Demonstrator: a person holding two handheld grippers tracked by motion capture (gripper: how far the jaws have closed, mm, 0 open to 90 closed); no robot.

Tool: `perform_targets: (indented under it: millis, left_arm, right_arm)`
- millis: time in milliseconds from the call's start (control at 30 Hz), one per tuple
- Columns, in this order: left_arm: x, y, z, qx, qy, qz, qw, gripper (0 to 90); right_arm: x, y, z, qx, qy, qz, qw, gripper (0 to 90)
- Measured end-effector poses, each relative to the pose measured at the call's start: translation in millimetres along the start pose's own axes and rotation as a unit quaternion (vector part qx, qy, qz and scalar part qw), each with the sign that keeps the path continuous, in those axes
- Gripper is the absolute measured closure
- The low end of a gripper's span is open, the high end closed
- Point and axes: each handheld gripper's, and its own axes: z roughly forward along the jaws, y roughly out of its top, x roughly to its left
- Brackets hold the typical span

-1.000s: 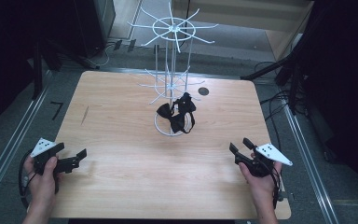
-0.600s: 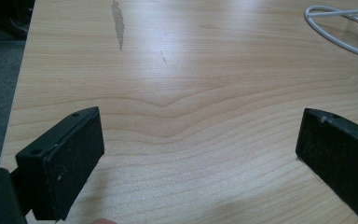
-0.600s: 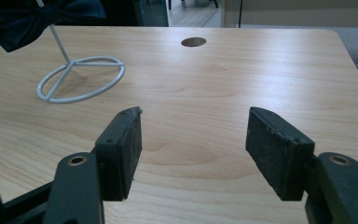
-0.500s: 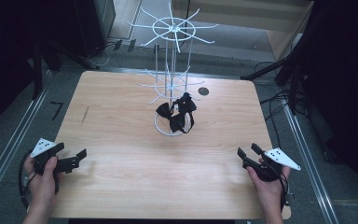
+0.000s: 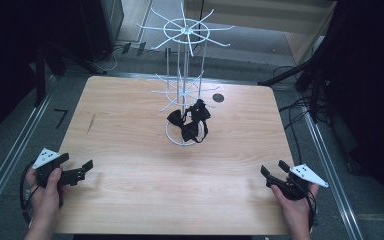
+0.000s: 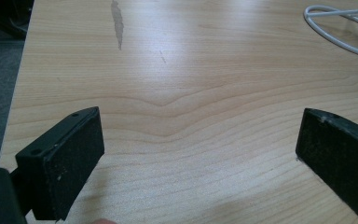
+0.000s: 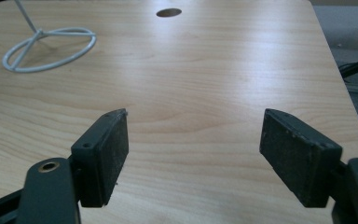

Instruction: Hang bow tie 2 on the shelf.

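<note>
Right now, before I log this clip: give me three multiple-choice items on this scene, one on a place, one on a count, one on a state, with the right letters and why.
1. Where do the black bow ties hang?
A. on the white wire rack's lower arms, above its ring base
B. flat on the table's near edge
C. between the left tongs

2. How many tiers of spokes does the white wire rack have?
A. one
B. two
C. four

3. How do the right tongs stand?
A. shut on a bow tie
B. shut on nothing
C. open, with nothing between them

Answers: 1 A, the high view shows them at the rack's foot in the middle of the table. 2 B, one wheel on top and one lower down. 3 C, the right gripper view shows bare wood between the pads, which have just been opening.
</note>
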Motion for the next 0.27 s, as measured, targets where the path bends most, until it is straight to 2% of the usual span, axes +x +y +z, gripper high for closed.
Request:
perform_targets:
  millis: [267]
  left_arm:
    - [0.4,0.1,0.2,0.0,0.0,0.0,1.0,1.3]
  right_arm:
    - [-6.8,-7.1,-7.6,0.012,-0.009,0.003,0.9999,22.0]
